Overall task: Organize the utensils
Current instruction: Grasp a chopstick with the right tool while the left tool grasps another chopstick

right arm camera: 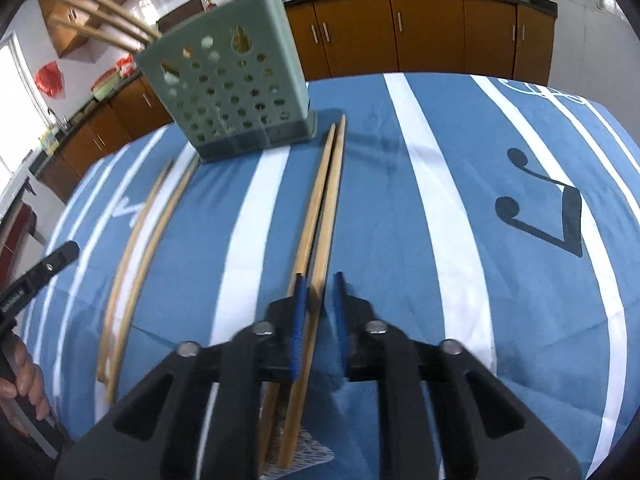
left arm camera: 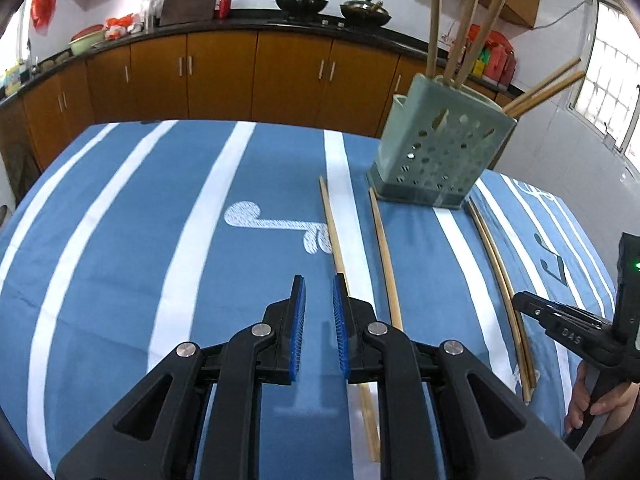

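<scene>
A pale green perforated holder (left arm camera: 440,152) (right arm camera: 232,92) stands at the back of the table with several chopsticks leaning in it. Loose chopsticks lie on the blue striped cloth (left arm camera: 160,200). My left gripper (left arm camera: 319,280) is low over the cloth with its jaws nearly together and nothing between them. One chopstick (left arm camera: 334,232) runs under its right finger, and another (left arm camera: 384,248) lies just to the right. My right gripper (right arm camera: 320,278) is shut around one chopstick (right arm camera: 330,208) of a pair. Its twin (right arm camera: 308,216) passes under the left finger.
Two more chopsticks (right arm camera: 136,240) lie left of the right gripper. A hand (left arm camera: 592,404) holds the right gripper's handle at the table's right edge. Wooden cabinets and a dark counter (left arm camera: 240,20) with woks run behind the table. A window (left arm camera: 608,80) is at the right.
</scene>
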Available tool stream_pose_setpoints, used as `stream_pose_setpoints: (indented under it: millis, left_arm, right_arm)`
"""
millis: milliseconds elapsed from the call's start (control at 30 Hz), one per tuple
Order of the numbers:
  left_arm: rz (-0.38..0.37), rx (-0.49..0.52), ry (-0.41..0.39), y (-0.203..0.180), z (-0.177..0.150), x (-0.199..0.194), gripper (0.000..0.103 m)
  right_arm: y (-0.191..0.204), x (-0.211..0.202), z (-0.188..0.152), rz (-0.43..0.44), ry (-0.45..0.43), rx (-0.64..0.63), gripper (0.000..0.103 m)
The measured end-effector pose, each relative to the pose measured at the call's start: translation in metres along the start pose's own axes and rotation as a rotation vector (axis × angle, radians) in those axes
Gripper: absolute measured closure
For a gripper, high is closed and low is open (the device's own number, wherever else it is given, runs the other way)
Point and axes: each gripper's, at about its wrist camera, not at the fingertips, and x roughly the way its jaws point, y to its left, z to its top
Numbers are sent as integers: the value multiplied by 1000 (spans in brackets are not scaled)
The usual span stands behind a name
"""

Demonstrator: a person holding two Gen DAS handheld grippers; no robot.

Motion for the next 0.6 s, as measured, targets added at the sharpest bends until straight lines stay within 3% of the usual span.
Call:
stream_pose_setpoints:
  millis: [333, 600]
  left_arm:
    - [-47, 22, 54, -14, -9, 15, 88]
    - [-33, 70, 107, -29, -18, 31, 88]
  right_arm:
    - [-35, -7, 7, -132, -51, 88, 95]
    - [-39, -7, 8, -143, -57, 80, 95]
